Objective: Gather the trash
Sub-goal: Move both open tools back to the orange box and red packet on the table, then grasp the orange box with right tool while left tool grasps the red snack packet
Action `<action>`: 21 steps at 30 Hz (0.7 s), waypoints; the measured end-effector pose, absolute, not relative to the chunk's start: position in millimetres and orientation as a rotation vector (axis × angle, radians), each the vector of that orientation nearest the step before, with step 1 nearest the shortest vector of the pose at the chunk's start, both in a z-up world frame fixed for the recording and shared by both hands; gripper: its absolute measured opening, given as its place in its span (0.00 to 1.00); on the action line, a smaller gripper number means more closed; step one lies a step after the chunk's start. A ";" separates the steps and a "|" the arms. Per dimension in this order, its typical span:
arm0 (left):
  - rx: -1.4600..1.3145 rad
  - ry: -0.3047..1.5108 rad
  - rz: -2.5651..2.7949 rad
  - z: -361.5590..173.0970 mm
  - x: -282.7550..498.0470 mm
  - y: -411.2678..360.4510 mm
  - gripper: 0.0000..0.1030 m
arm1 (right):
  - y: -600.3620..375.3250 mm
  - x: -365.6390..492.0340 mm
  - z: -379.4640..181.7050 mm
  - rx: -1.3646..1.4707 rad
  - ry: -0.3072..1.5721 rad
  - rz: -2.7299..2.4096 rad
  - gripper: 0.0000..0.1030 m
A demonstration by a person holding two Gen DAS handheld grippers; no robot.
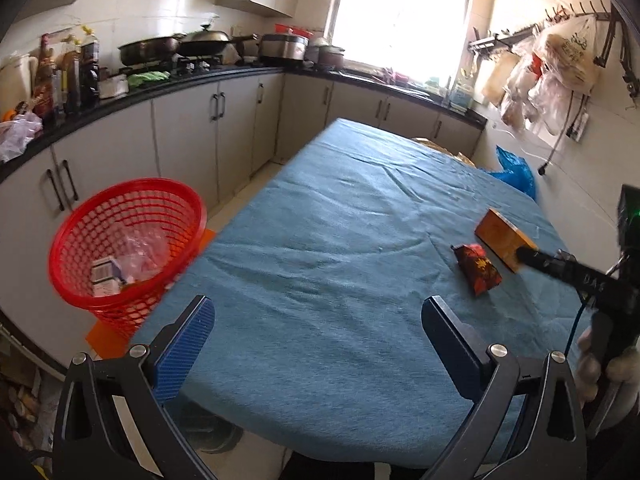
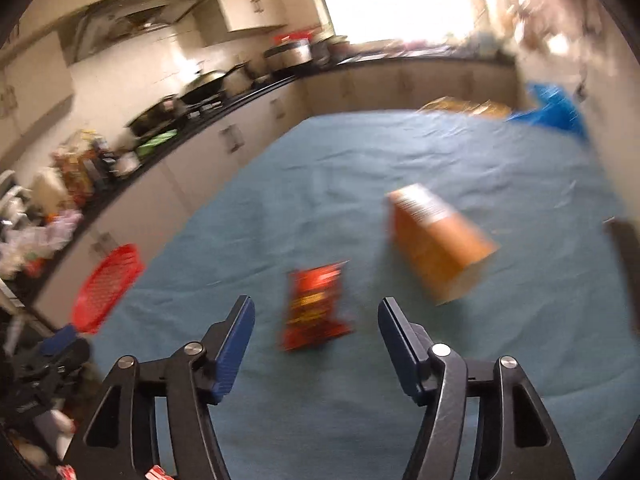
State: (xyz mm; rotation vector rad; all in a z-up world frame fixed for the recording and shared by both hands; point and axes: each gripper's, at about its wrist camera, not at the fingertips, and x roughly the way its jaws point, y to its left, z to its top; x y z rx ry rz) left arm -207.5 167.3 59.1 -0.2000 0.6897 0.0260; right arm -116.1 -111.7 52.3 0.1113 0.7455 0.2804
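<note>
A red snack packet (image 1: 477, 273) and an orange carton (image 1: 505, 243) lie on the blue tablecloth (image 1: 320, 240) at the right. A red mesh basket (image 1: 124, 248) stands off the table's left edge with a small box and clear plastic inside. My left gripper (image 1: 318, 322) is open and empty over the table's near edge. My right gripper (image 2: 316, 320) is open and empty, just short of the packet (image 2: 316, 308), with the carton (image 2: 438, 242) beyond to the right. The right wrist view is blurred. The right gripper also shows in the left wrist view (image 1: 528, 257), by the carton.
Kitchen counters (image 1: 180, 76) with pans, bottles and cabinets run along the left and back. A blue plastic bag (image 1: 516, 172) lies past the table's far right corner. Bags hang on the right wall (image 1: 552, 76). The basket also shows in the right wrist view (image 2: 106, 288).
</note>
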 end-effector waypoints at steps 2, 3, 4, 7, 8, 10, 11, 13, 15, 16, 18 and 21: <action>-0.197 0.709 -0.002 54.9 -201.1 159.6 1.00 | -126.5 -107.7 54.6 0.083 0.742 0.188 0.68; -0.194 0.722 -0.018 52.7 -197.3 154.7 1.00 | -129.5 -102.2 56.8 0.080 0.737 0.168 0.68; -0.192 0.737 -0.036 50.1 -192.8 148.7 1.00 | -133.6 -95.8 58.2 0.075 0.730 0.149 0.68; -0.187 0.773 -0.070 45.0 -184.1 133.2 1.00 | -131.5 -70.7 57.7 0.030 0.733 0.118 0.72; -0.184 0.784 -0.082 43.9 -181.4 128.0 1.00 | -129.8 -62.6 54.6 0.014 0.735 0.109 0.72; -0.173 0.801 -0.095 43.1 -176.7 118.5 1.00 | -123.9 -48.1 48.7 0.004 0.749 0.113 0.72; -0.164 0.807 -0.096 43.2 -174.6 114.5 1.00 | -121.2 -41.0 43.7 0.003 0.761 0.127 0.72; -0.135 0.815 -0.094 44.6 -169.8 107.0 1.00 | -122.4 -32.9 36.6 -0.005 0.772 0.138 0.72; -0.098 0.819 -0.096 47.1 -163.7 99.1 1.00 | -120.3 -26.7 30.7 -0.014 0.777 0.147 0.70; -0.085 0.821 -0.099 48.0 -160.8 95.4 1.00 | -120.2 -23.7 27.5 -0.016 0.780 0.155 0.66; -0.063 0.830 -0.112 49.2 -152.9 86.5 1.00 | -123.6 -19.1 21.9 -0.002 0.783 0.165 0.52; -0.054 0.847 -0.132 48.4 -139.4 73.4 1.00 | -132.9 -17.0 12.9 0.063 0.808 0.193 0.24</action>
